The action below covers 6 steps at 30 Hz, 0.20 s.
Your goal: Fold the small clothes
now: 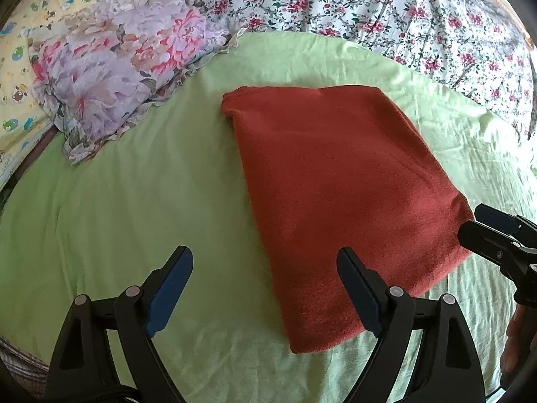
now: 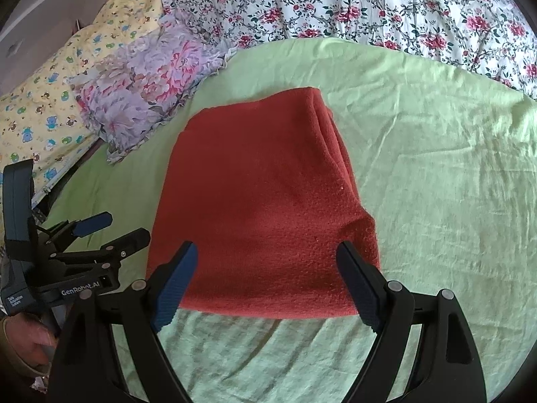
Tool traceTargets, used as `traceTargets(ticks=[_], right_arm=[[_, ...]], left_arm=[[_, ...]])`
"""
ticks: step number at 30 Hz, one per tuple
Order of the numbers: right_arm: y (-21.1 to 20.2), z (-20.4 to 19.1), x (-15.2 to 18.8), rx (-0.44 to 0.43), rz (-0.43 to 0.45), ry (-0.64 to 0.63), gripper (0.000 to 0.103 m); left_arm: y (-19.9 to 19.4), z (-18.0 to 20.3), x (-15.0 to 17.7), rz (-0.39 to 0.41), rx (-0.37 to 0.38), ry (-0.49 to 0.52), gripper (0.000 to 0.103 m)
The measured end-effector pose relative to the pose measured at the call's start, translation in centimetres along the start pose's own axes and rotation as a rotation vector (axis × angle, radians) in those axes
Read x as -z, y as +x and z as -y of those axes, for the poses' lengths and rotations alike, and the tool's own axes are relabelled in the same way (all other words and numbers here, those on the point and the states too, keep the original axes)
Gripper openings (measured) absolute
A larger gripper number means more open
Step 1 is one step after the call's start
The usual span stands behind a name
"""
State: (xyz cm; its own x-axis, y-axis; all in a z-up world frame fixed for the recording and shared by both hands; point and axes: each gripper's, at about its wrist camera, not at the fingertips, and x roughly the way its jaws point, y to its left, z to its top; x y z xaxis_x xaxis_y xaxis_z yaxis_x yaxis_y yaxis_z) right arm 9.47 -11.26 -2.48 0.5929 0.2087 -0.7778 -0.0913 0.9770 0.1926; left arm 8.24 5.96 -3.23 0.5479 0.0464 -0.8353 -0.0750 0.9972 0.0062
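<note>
Cutting off the lower part of each wrist view are the black gripper bodies themselves, and the near edge of the green sheet [image 2: 436,168] is being hidden behind them. Only a sliver of a hand [image 2: 30,339] is being shown at the left edge of the right wrist view, too cropped to read its grip.

A red folded garment [image 1: 335,184] is being carried flat on the green sheet near its middle, as a thick rectangle with layered folds stacked along one long side; its knit is looking fuzzy.

The left gripper [image 1: 265,288] is being held wide apart over the sheet, its right finger overlapping the garment's near corner, contact not being clear. The right gripper [image 2: 265,285] is likewise being kept spread, nothing pinched, framing the garment's near edge.

Beyond, a lilac floral pillow [image 1: 117,77], a yellow cartoon-print cloth [image 2: 50,110] and a white rose-print quilt [image 2: 369,3] are being seen along the sheet's far edge.
</note>
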Motion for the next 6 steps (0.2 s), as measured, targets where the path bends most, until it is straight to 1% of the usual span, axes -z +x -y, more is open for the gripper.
traceTargets(ticks=[6], right_arm=[[0.19,0.22,-0.02,0.002,-0.002,0.010,0.085]], left_arm=[[-0.09,0.02,0.05,0.006,0.007,0.010,0.088]])
